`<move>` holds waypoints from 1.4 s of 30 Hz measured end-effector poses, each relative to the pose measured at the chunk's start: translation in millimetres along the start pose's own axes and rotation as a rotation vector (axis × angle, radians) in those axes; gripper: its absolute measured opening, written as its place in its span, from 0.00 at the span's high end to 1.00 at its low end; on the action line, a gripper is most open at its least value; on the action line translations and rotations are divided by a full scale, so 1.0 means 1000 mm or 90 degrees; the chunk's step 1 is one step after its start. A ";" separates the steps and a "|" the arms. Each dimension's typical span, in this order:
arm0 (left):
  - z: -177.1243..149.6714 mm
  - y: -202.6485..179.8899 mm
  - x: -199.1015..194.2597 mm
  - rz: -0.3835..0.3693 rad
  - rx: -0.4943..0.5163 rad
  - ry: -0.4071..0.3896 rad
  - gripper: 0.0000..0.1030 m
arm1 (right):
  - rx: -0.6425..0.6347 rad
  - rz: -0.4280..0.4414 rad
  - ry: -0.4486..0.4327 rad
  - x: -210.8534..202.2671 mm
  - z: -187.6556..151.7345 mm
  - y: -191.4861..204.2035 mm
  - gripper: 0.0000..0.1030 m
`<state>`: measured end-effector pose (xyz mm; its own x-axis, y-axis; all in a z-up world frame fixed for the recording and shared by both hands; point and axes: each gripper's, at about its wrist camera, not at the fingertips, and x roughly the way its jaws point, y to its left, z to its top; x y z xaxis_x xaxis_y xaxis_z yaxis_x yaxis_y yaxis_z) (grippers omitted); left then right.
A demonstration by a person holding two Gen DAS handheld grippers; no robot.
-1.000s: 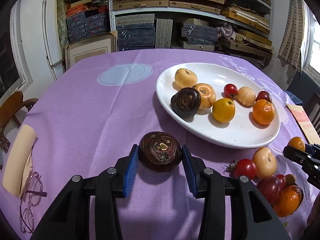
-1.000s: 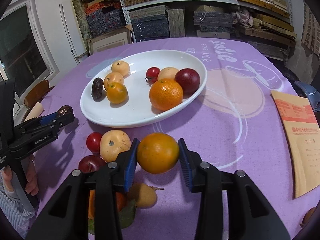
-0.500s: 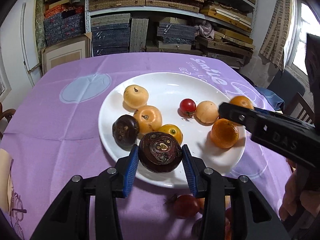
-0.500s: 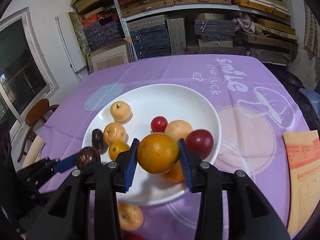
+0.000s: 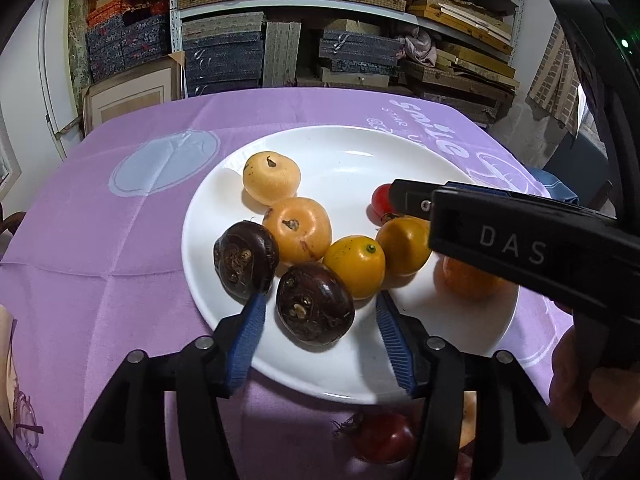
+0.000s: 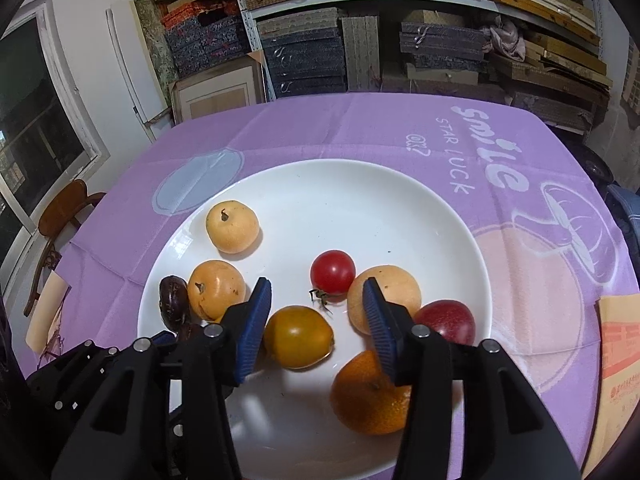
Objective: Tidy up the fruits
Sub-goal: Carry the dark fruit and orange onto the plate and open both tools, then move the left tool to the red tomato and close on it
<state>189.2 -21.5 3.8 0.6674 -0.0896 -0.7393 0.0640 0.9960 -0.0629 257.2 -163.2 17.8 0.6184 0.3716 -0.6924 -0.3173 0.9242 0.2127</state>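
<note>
Both grippers hang over the white plate (image 6: 420, 208) on the purple tablecloth (image 6: 360, 128), and both have just been opening their jaws. The left gripper (image 5: 318, 312) stands released around a dark brown fruit (image 5: 315, 309), which sits on the plate's near side with a gap to each blue pad. The right gripper (image 6: 316, 316) likewise stands clear of a yellow-orange fruit (image 6: 298, 337) resting on the plate, just behind a larger orange (image 6: 370, 396). These fruits look small, round, light and firm-skinned, so I'd expect them to roll on the smooth glazed plate once let go, and to nudge their neighbours, which are packed close. The best hold on one seems to be across its widest middle, pads square to the sides, squeezed gently, since a ripe skin could bruise.
</note>
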 end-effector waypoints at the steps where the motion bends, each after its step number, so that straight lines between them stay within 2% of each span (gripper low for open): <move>1: 0.000 0.001 -0.006 0.002 0.001 -0.007 0.41 | 0.005 0.004 -0.013 -0.009 0.000 -0.001 0.54; 3: -0.001 0.003 -0.018 0.006 0.003 -0.019 0.40 | 0.007 0.010 -0.037 -0.032 -0.005 -0.003 0.54; 5: -0.006 0.012 -0.035 0.017 -0.002 -0.032 0.34 | 0.010 0.011 -0.068 -0.059 -0.016 -0.007 0.43; 7: -0.015 0.022 -0.052 0.030 -0.018 -0.046 0.25 | 0.037 0.014 -0.114 -0.088 -0.037 -0.015 0.09; 8: -0.022 0.027 -0.060 0.034 -0.028 -0.050 0.21 | 0.052 0.009 -0.143 -0.102 -0.052 -0.020 0.05; 11: -0.048 0.036 -0.081 0.035 -0.049 -0.056 0.10 | 0.065 -0.037 -0.169 -0.124 -0.090 -0.033 0.04; 14: -0.076 0.031 -0.096 0.032 -0.051 -0.051 0.10 | 0.106 -0.056 -0.176 -0.132 -0.125 -0.053 0.04; 16: -0.095 0.024 -0.105 0.026 -0.034 -0.046 0.10 | 0.131 -0.069 -0.150 -0.127 -0.135 -0.064 0.04; 20: -0.121 0.000 -0.115 0.048 0.043 -0.052 0.09 | 0.172 -0.053 -0.164 -0.130 -0.136 -0.078 0.04; 24: -0.133 -0.020 -0.112 0.030 0.103 -0.046 0.06 | 0.183 -0.056 -0.170 -0.132 -0.135 -0.083 0.04; 29: -0.140 -0.031 -0.102 0.029 0.141 -0.030 0.03 | 0.185 -0.054 -0.159 -0.129 -0.135 -0.082 0.04; 32: -0.140 -0.031 -0.099 0.021 0.147 -0.017 0.03 | 0.180 -0.057 -0.159 -0.128 -0.134 -0.081 0.04; 35: -0.143 -0.027 -0.094 0.050 0.149 0.000 0.03 | 0.184 -0.056 -0.158 -0.128 -0.135 -0.082 0.04; 42: -0.134 0.001 -0.090 0.022 0.055 0.009 0.03 | 0.173 -0.057 -0.164 -0.130 -0.135 -0.079 0.04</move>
<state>29.7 -11.6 -19.8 0.6602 -0.0544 -0.7491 0.1054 0.9942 0.0207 105.4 -296.5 -2.3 0.8059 0.2671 -0.5283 -0.0732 0.9306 0.3587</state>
